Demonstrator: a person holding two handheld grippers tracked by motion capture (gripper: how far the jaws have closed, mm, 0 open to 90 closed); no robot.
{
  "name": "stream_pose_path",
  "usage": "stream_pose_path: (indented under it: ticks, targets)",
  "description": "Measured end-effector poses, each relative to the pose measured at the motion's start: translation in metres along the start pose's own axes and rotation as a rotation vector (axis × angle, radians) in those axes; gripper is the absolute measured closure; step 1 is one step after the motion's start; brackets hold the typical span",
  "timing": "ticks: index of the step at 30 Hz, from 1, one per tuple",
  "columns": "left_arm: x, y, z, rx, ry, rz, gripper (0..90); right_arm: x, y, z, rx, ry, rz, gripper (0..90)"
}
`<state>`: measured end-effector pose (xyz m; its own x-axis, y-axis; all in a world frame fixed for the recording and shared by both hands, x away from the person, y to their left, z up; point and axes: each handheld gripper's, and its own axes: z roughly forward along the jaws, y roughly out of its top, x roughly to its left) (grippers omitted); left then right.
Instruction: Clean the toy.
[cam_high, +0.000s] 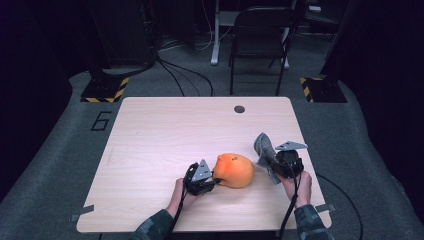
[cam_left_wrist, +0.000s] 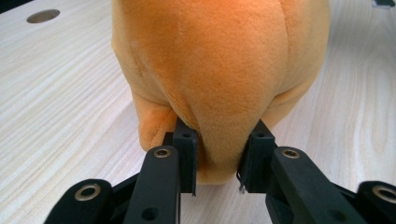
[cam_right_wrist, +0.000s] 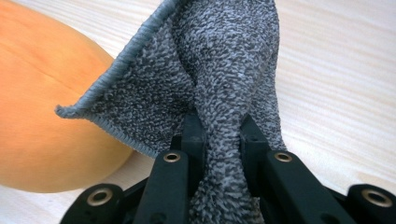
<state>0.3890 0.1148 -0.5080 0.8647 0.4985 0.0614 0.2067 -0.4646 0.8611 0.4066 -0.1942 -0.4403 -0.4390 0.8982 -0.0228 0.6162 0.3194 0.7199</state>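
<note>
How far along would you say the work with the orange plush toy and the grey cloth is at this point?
Both grips look made: the left gripper pinches a fold of the orange plush toy, and the right gripper is clamped on the grey cloth, held beside the toy. Bringing cloth and toy together seems still to come.

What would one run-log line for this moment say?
left gripper: shut on orange plush toy | right gripper: shut on grey cloth | cloth beside toy, above table

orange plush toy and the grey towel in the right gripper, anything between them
Nothing: in the high view, bare wooden table separates the orange plush toy from the grey terry towel.
</note>
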Motion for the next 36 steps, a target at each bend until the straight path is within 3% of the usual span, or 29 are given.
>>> stream_pose_path:
  ticks: [4, 9, 14, 18, 24, 29, 36]
  targets:
    - [0.0, 0.001, -0.002, -0.027, -0.008, -0.003, 74.0, -0.003, -0.001, 0.002, 0.009, -0.004, 0.01, 77.0]
    - [0.003, 0.006, -0.009, -0.077, -0.039, -0.059, 74.8, -0.006, 0.0, -0.002, -0.008, -0.017, 0.01, 77.1]
    - [0.008, 0.015, -0.025, -0.142, -0.083, -0.161, 74.6, -0.01, 0.001, -0.008, -0.03, -0.025, 0.022, 77.1]
    - [0.009, 0.021, -0.035, -0.162, -0.091, -0.209, 74.5, -0.012, 0.004, -0.015, -0.048, -0.03, 0.018, 77.1]
    - [0.011, 0.026, -0.042, -0.145, -0.114, -0.275, 74.3, -0.01, 0.008, -0.022, -0.07, -0.03, 0.015, 77.1]
    - [0.011, 0.027, -0.04, -0.115, -0.142, -0.355, 74.1, -0.003, 0.012, -0.026, -0.082, -0.021, -0.015, 77.1]
    - [0.013, 0.021, -0.033, -0.061, -0.172, -0.475, 74.0, 0.019, 0.025, -0.04, -0.125, 0.011, -0.063, 77.1]
